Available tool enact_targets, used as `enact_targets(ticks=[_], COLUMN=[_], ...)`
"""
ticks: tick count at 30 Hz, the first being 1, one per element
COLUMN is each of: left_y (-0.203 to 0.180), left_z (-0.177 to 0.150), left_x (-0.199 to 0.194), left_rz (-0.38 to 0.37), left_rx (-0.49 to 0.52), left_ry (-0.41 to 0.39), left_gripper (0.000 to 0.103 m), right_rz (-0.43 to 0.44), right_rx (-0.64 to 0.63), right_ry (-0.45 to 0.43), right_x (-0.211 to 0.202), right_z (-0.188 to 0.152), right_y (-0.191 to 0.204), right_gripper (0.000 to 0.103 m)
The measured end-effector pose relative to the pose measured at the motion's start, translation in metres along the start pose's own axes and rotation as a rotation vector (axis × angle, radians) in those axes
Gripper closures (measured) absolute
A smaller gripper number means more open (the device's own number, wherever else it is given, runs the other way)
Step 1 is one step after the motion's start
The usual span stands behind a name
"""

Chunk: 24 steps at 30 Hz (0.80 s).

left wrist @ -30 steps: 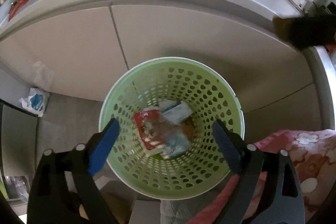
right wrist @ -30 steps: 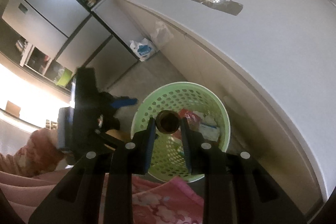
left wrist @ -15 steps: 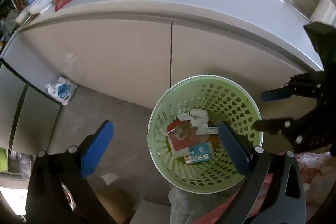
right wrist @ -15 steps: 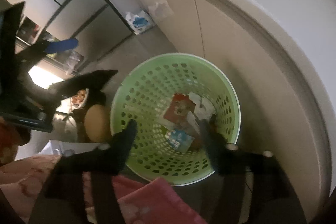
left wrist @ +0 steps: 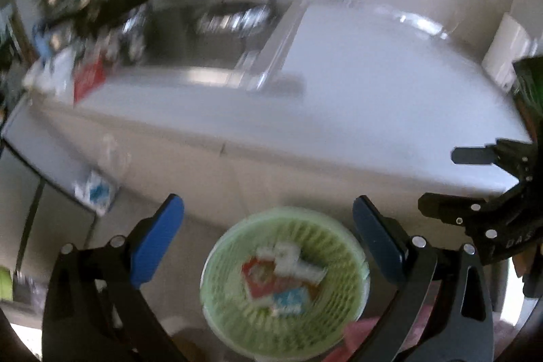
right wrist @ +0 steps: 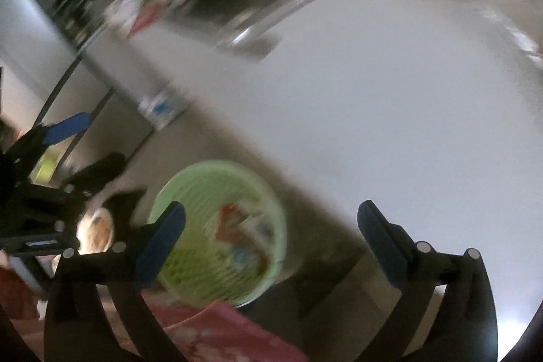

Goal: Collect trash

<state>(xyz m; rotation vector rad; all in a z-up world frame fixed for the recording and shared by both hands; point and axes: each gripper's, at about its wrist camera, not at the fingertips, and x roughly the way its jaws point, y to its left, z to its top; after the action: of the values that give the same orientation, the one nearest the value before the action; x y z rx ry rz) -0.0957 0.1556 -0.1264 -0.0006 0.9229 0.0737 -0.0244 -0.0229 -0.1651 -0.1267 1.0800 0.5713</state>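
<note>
A green perforated basket (left wrist: pixel 217 263) stands on the floor below the counter, blurred in both views. Inside lie a red wrapper (left wrist: pixel 258 273), white crumpled paper (left wrist: pixel 288 260) and a blue-white packet (left wrist: pixel 288 297). My left gripper (left wrist: pixel 266 209) hangs high above the basket, open and empty. My right gripper (right wrist: pixel 271 212) is also above the basket (right wrist: pixel 190 260); its jaws are opening wide with nothing between them. Each gripper shows in the other's view: the right gripper (left wrist: pixel 439 180) at the right edge, the left gripper (right wrist: pixel 88 145) at the left edge.
A white counter (left wrist: pixel 373 90) with a gas stove (left wrist: pixel 230 19) runs behind the basket, with beige cabinet doors below it. A red packet (left wrist: pixel 90 78) lies on the counter's left end. A white-blue plastic bag (left wrist: pixel 95 192) sits on the floor. Pink flowered cloth (right wrist: pixel 220 328) lies nearest me.
A second ago the right gripper was shut on a small brown round thing over the basket; its jaws have opened and the thing is gone from them. Both grippers rose away from the basket.
</note>
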Motion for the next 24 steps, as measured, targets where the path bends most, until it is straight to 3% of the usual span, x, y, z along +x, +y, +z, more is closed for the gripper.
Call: enact_targets(ticks=[5,11,18,24], left_y=[-0.057,-0.121,-0.165,-0.185], left_z=[0.066,0.129,0.178,0.198], left_x=[-0.018,-0.037,-0.055,-0.068], left_rz=[-0.045,-0.088,-0.101,-0.08], left_rx=[0.074,0.127,0.086,0.054], left_ry=[-0.121,-0.23,-0.3,-0.327], left_gripper=[0.008,0.008,0.008,0.008], right_rz=[-0.147,-0.254,-0.344,-0.412], right_rx=[0.145,0.256,0.264,0.227], right_ry=[-0.117,-0.265,-0.402,-0.465], right_x=[-0.055,-0.119,-0.183,-0.21], right_z=[0.017,0.035,0.055,0.063], right_y=[-0.055,-0.119,-0.158,-0.161], right_gripper=[0.003,0.003,0.002,0.002])
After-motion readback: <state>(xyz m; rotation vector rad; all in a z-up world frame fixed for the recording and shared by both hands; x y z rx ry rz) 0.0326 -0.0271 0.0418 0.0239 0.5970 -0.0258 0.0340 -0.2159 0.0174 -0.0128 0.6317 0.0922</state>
